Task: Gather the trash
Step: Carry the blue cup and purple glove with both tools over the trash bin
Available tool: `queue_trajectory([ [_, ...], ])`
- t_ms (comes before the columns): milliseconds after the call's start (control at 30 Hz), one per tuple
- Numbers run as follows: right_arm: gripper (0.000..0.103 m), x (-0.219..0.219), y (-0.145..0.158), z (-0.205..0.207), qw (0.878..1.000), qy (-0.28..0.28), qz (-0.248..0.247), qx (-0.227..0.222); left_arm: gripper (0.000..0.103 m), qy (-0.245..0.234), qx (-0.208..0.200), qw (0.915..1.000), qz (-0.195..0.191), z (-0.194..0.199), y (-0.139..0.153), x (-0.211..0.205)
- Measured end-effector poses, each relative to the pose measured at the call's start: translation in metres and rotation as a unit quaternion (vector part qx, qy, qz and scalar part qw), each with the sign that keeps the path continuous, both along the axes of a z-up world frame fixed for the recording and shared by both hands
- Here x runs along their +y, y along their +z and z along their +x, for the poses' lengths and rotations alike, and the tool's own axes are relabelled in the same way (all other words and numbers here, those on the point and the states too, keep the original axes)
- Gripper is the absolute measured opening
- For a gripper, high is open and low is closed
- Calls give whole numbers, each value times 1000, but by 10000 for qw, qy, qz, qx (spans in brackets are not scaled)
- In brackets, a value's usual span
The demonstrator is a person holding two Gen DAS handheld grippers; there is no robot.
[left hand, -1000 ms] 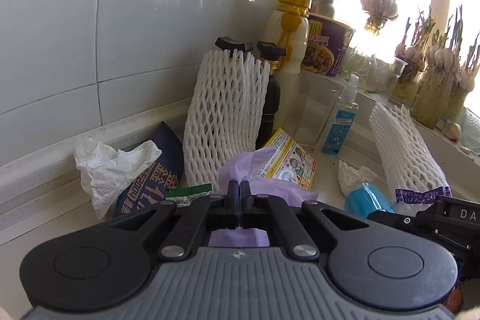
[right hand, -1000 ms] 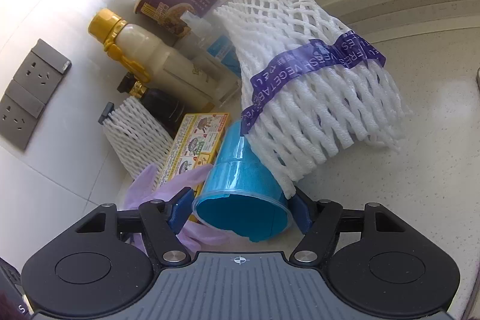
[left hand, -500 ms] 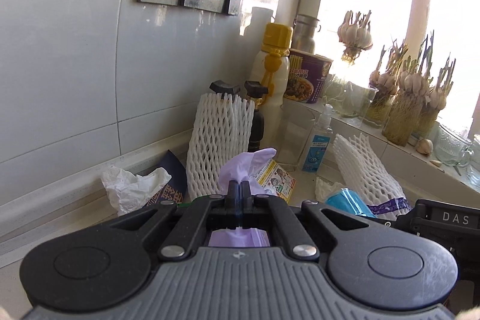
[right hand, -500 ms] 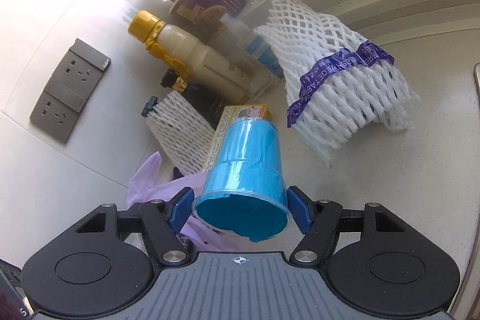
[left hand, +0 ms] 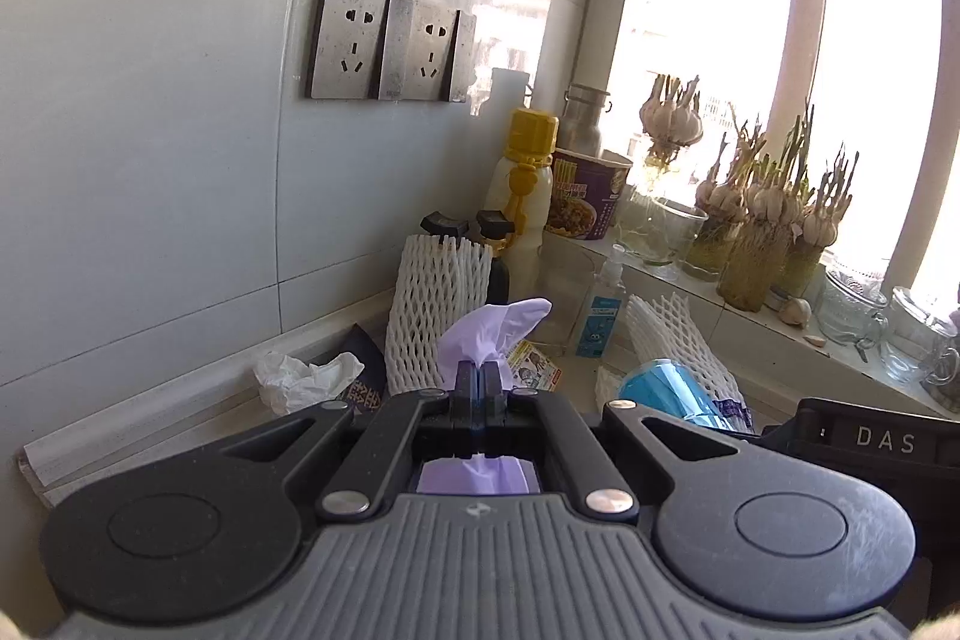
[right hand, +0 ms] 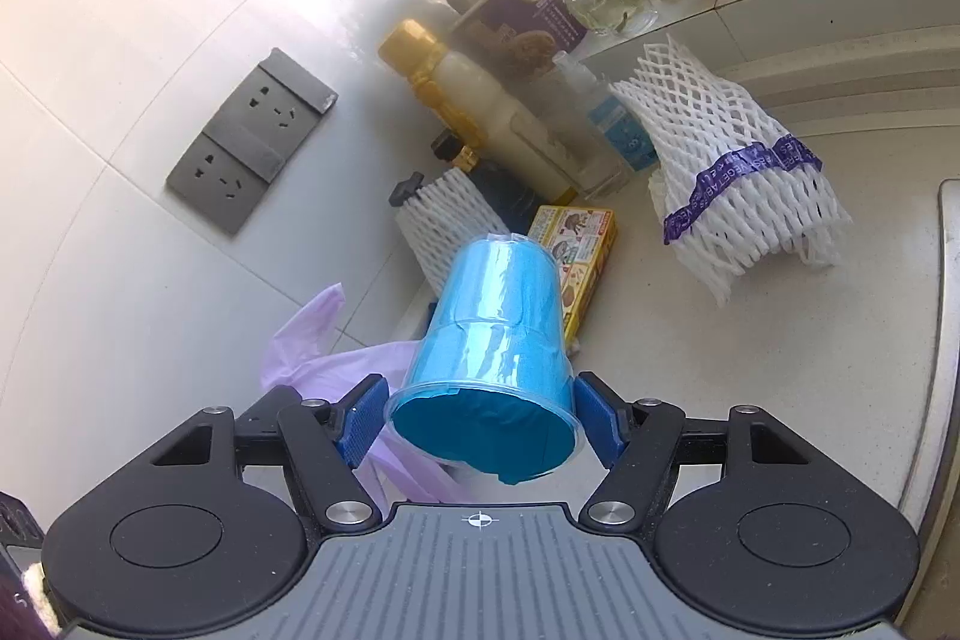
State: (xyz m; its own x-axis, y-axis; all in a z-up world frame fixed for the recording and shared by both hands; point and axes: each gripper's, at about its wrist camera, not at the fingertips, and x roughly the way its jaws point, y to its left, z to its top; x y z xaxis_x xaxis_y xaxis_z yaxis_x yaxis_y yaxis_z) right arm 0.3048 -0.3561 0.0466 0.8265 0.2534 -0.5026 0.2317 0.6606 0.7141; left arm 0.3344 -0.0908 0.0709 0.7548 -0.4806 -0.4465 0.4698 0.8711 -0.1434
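My left gripper [left hand: 477, 381] is shut on a purple glove [left hand: 495, 326] and holds it up off the counter; the glove also shows in the right wrist view [right hand: 312, 340]. My right gripper [right hand: 480, 427] is shut on a blue plastic cup [right hand: 492, 334], its rim between the blue pads, lifted above the counter; the cup also shows in the left wrist view [left hand: 666, 391]. A crumpled white tissue [left hand: 300, 376], a dark snack bag [left hand: 366, 388], a yellow carton [right hand: 579, 250] and a white foam net with purple tape [right hand: 738, 184] lie on the counter.
Against the tiled wall stand a foam-sleeved bottle [left hand: 435, 304], a yellow-capped bottle [left hand: 522, 196], a noodle cup [left hand: 585, 193] and a sanitizer bottle [left hand: 600, 313]. Garlic jars [left hand: 756, 244] and glassware line the windowsill. Wall sockets [left hand: 384, 40] are above. A sink edge [right hand: 945, 280] is at the right.
Both grippers have risen away from the counter, the left with the purple glove and the right with the blue cup. The items on the counter look smaller and lower.
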Motion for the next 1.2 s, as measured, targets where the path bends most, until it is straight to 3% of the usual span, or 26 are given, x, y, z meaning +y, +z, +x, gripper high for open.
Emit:
queue_trajectory([
  [800, 69, 86, 20, -103, 9939, 991, -469, -152, 0, 129, 53, 9999, 33, -110, 3, 99],
  [1200, 69, 147, 17, -143, 9843, 1644, -612, -218, 0, 393, 288, 9988, -27, -146, -18, 154],
])
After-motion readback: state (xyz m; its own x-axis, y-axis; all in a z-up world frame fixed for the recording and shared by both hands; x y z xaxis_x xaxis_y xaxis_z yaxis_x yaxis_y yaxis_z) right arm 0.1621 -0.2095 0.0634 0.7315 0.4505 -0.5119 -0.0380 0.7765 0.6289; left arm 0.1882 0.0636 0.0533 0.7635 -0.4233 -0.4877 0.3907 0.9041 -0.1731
